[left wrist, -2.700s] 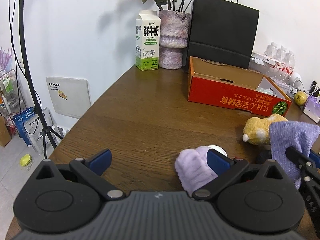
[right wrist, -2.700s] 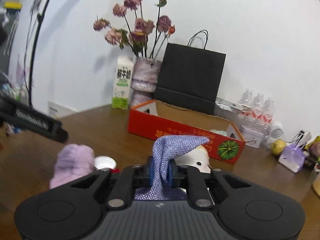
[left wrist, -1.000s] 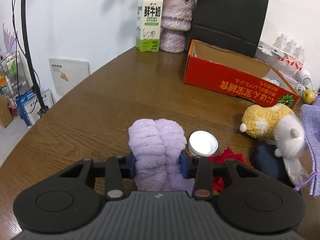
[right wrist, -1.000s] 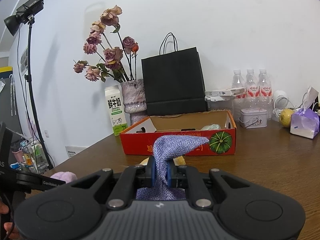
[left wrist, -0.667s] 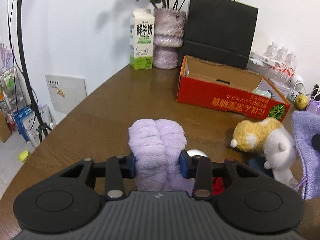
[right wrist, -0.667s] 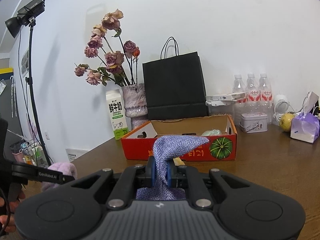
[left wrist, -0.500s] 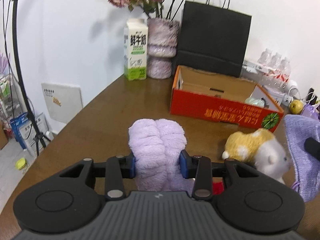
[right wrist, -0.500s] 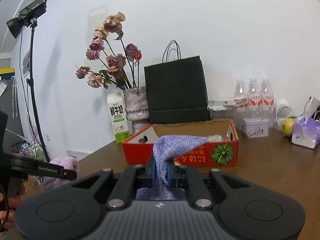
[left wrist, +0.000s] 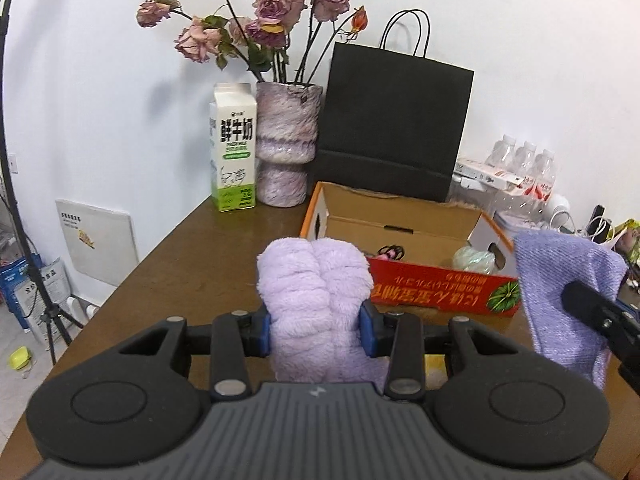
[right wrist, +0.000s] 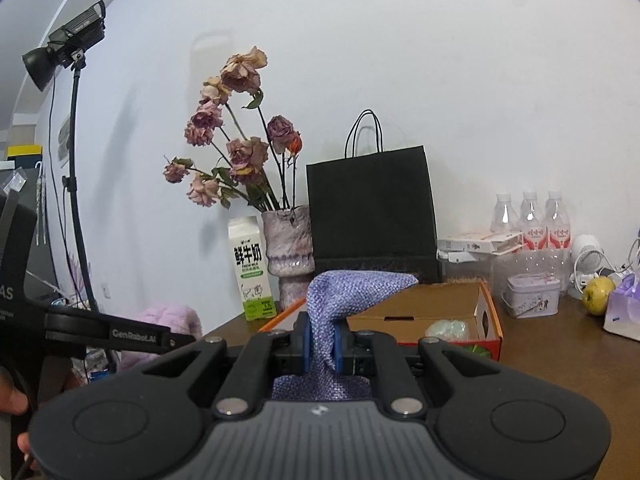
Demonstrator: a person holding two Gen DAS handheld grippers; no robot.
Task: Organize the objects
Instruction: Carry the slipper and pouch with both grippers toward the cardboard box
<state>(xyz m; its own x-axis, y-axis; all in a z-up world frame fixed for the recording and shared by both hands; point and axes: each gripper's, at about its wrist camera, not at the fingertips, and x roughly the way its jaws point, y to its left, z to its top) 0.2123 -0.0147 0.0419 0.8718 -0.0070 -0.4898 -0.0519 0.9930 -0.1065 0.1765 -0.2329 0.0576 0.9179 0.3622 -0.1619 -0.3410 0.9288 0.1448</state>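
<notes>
My left gripper [left wrist: 315, 330] is shut on a fluffy lilac plush roll [left wrist: 316, 296] and holds it in the air in front of the open red cardboard box [left wrist: 440, 292]. My right gripper [right wrist: 322, 344] is shut on a purple knitted cloth [right wrist: 348, 292], lifted just short of the same box [right wrist: 486, 320]. In the left wrist view the cloth [left wrist: 560, 296] hangs at the right, level with the box's near corner. The box holds a pale green bundle [left wrist: 474, 260] and a small dark and pink item [left wrist: 390, 252]. The plush roll [right wrist: 168, 320] shows at the left of the right wrist view.
A milk carton [left wrist: 234, 160], a vase of dried roses [left wrist: 286, 144] and a black paper bag [left wrist: 394, 124] stand behind the box. Water bottles [right wrist: 530, 220], a tin [right wrist: 532, 294], a yellow fruit [right wrist: 598, 290] and a tissue pack [right wrist: 624, 312] crowd the right. A light stand [right wrist: 76, 152] stands left.
Both grippers have risen and moved toward the red box with their loads. The box interior now shows from above, and the plush hamster and white lid have dropped out of view.
</notes>
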